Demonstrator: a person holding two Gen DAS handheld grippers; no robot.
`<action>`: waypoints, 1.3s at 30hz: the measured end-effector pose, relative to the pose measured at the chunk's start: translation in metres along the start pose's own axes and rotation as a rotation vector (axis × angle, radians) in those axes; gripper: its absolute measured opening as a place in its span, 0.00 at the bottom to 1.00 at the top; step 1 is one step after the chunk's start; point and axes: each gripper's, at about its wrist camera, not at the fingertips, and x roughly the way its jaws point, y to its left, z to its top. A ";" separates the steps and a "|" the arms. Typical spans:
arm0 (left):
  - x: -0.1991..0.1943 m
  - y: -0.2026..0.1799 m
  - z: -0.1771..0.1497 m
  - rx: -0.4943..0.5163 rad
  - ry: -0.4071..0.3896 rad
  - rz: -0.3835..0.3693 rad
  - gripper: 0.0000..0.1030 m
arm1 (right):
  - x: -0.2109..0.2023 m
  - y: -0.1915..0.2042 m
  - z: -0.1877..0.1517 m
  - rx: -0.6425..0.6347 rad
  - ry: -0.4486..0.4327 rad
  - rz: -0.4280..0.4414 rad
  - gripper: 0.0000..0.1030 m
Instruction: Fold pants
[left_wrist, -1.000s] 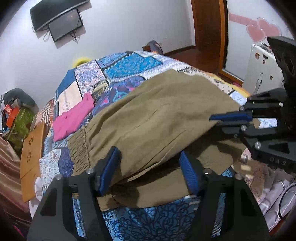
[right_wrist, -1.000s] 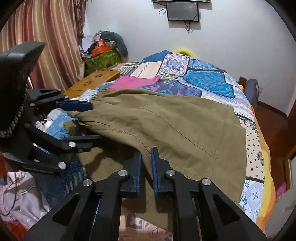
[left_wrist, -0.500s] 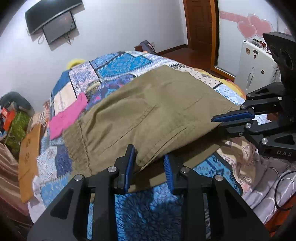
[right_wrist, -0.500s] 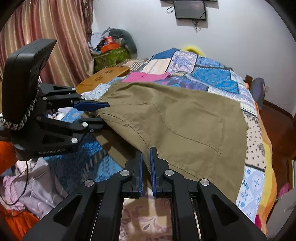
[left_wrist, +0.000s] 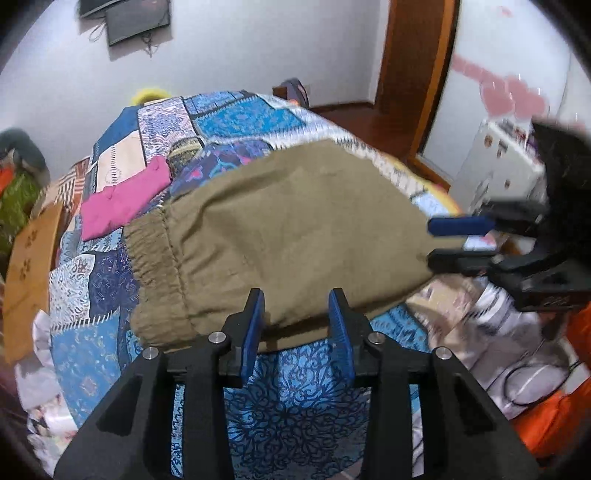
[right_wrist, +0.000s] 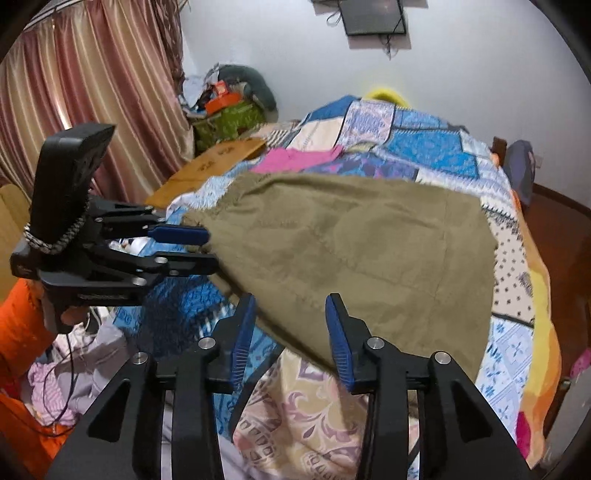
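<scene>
The olive-brown pants (left_wrist: 288, 229) lie folded over on the patchwork bed, elastic waistband at the left in the left wrist view; they also show in the right wrist view (right_wrist: 362, 251). My left gripper (left_wrist: 295, 325) is open at the pants' near edge, with nothing between its fingers. My right gripper (right_wrist: 291, 332) is open at the near edge of the pants, holding nothing. Each gripper shows in the other's view: the right one (left_wrist: 458, 240) at the pants' right end, the left one (right_wrist: 192, 251) at the waistband end.
A folded pink garment (left_wrist: 122, 199) lies on the patchwork bedspread (left_wrist: 236, 118) beyond the waistband. A wooden board (left_wrist: 29, 273) sits at the bed's left side. Loose clothes and cables (right_wrist: 74, 373) pile at the near side. A white appliance (left_wrist: 506, 166) stands right.
Both grippers were shut on the pants' near edge half a second ago and are now open. The lifted top layer has dropped flat over the lower layer.
</scene>
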 end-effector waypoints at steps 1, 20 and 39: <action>-0.004 0.005 0.003 -0.024 -0.018 0.002 0.39 | 0.003 0.000 0.000 0.007 0.001 -0.004 0.35; 0.038 0.080 -0.031 -0.259 0.051 0.180 0.67 | 0.016 -0.061 -0.036 0.174 0.137 -0.163 0.39; 0.023 0.089 -0.026 -0.301 0.044 0.186 0.76 | -0.014 -0.099 -0.064 0.275 0.175 -0.253 0.47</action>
